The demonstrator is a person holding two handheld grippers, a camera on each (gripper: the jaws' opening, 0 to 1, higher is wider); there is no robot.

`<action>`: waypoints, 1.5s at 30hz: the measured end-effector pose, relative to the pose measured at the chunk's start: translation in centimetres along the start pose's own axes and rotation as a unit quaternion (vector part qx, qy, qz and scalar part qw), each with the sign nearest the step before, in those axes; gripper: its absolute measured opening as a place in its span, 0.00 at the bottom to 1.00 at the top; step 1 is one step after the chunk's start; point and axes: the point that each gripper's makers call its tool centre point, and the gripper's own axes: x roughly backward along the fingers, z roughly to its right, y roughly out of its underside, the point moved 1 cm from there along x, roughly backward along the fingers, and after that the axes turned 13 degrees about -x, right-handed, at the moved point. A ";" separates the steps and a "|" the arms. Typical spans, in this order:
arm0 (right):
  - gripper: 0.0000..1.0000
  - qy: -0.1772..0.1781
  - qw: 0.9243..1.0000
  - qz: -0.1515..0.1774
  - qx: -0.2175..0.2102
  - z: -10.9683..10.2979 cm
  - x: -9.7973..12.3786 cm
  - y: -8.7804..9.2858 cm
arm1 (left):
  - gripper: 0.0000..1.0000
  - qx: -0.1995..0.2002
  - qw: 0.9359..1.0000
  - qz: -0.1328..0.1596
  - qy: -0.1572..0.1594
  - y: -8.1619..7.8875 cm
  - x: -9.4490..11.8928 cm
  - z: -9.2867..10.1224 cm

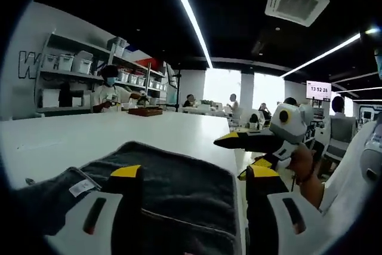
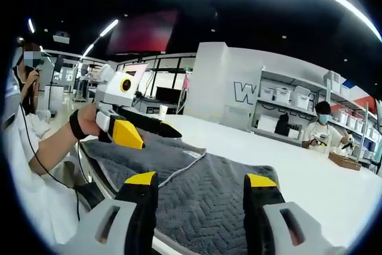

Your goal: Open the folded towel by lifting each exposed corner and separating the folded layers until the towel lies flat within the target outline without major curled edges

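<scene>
Left gripper [image 1: 194,174]: yellow-tipped black jaws stand wide apart, nothing between them, poised just above the dark grey herringbone-weave towel [image 1: 179,186]. The towel lies on the white table [image 1: 89,132], near its edge, one corner folded over showing a white label [image 1: 82,188].

Right gripper [image 2: 202,182]: jaws likewise spread wide and empty, low over the same towel [image 2: 209,198], where a pale-edged folded layer [image 2: 182,160] overlaps the rest.

In the right gripper view the left gripper [image 2: 128,125] sits in a person's hand [image 2: 83,122] over the towel's far end. Beyond, a seated person [image 1: 109,91] works before white shelving with storage bins [image 1: 74,67].
</scene>
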 end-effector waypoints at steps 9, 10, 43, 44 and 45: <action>0.53 -0.002 1.000 0.002 -0.002 -0.1 0.3 -0.1 | 0.68 0.007 1.000 0.023 0.019 -0.6 0.9 2.0; 0.53 -0.002 1.000 0.003 -0.003 -0.1 0.3 -0.1 | 0.68 0.003 1.000 0.021 0.022 -0.5 1.0 2.3; 0.51 -0.008 1.000 0.002 0.002 -0.3 0.2 -0.2 | 0.57 -0.055 0.996 -0.041 -0.050 3.9 3.5 3.5; 0.51 -0.009 1.000 0.001 0.002 -0.3 0.1 -0.1 | 0.54 -0.072 0.995 -0.040 -0.062 4.0 3.7 3.3; 0.50 -0.010 1.000 0.001 0.002 -0.3 0.2 -0.1 | 0.50 -0.079 0.992 -0.032 -0.090 3.7 3.9 2.6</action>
